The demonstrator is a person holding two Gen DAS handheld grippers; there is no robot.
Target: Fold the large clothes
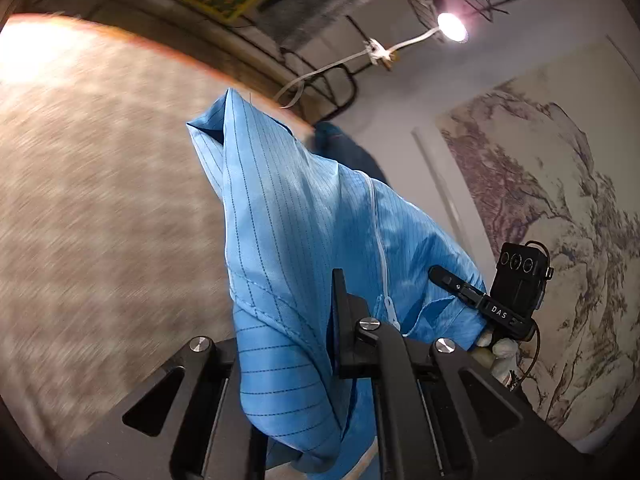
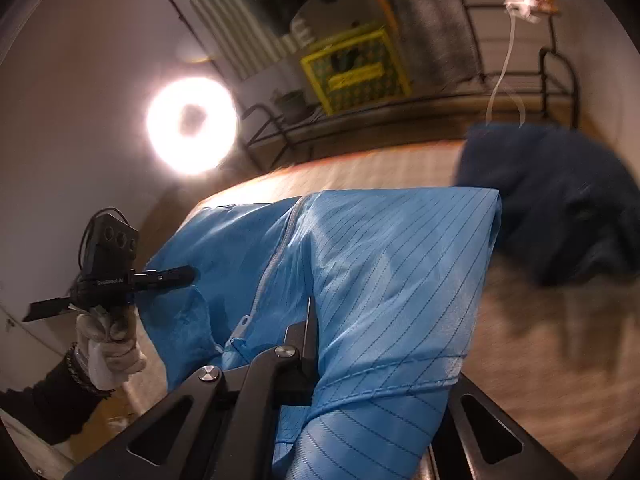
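My light blue striped garment [image 1: 288, 240] hangs in the air between my 2 tools, lifted off the brown table [image 1: 100, 200] with its far end trailing back toward that surface. Its white zipper [image 1: 382, 256] runs up the middle, and the long axis runs from my grippers away toward the table's far edge, collar end nearest me as far as I can judge.

I judge the fold as barely begun: the cloth is bunched and draped, no crisp crease shows, and it has yet to be laid flat and doubled over. Everything is blurred with motion, so finer details escape me.

My left gripper [image 1: 340, 340] is clamped on the fabric near the zipper pull, the cloth wedged against the 1 finger I can see. My right gripper [image 2: 310, 344] is likewise pinched on a hem fold, cloth spilling over it. From the right view, my gloved left hand [image 2: 108, 344] shows holding its tool beside the garment.

Farther out, a dark blue garment [image 2: 560, 200] lies heaped on the table, near the light one's far corner.
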